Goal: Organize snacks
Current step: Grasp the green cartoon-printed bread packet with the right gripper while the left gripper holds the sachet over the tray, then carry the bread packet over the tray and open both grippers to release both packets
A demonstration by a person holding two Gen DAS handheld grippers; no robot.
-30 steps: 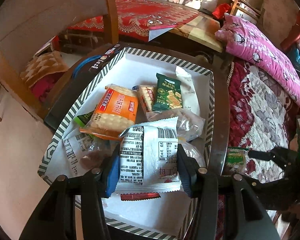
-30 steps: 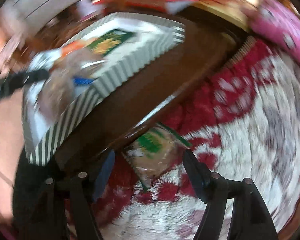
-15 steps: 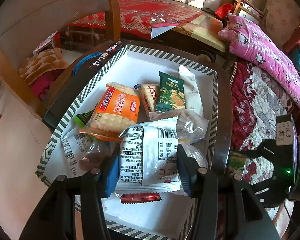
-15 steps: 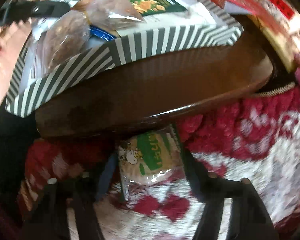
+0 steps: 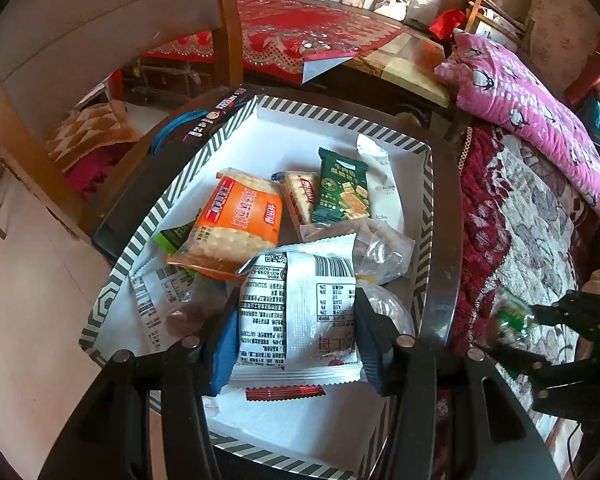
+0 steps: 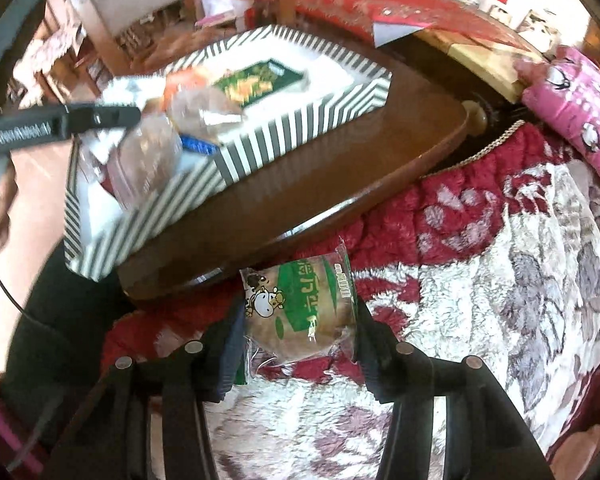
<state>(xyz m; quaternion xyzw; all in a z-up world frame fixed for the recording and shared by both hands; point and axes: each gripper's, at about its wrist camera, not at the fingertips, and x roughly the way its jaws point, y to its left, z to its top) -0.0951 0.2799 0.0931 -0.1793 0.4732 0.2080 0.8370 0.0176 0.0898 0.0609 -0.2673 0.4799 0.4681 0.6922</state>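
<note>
A white snack packet (image 5: 298, 312) carries a barcode, QR code and "400-6598" phone number.

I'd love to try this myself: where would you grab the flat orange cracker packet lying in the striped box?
Probably across its two long side edges, coming down from above. The orange cracker packet lies flat, propped on other snacks in the striped box, with its top face clear. Its upper half looks most open; its lower end sits close to the white barcode packet clamped in the left gripper.
</note>
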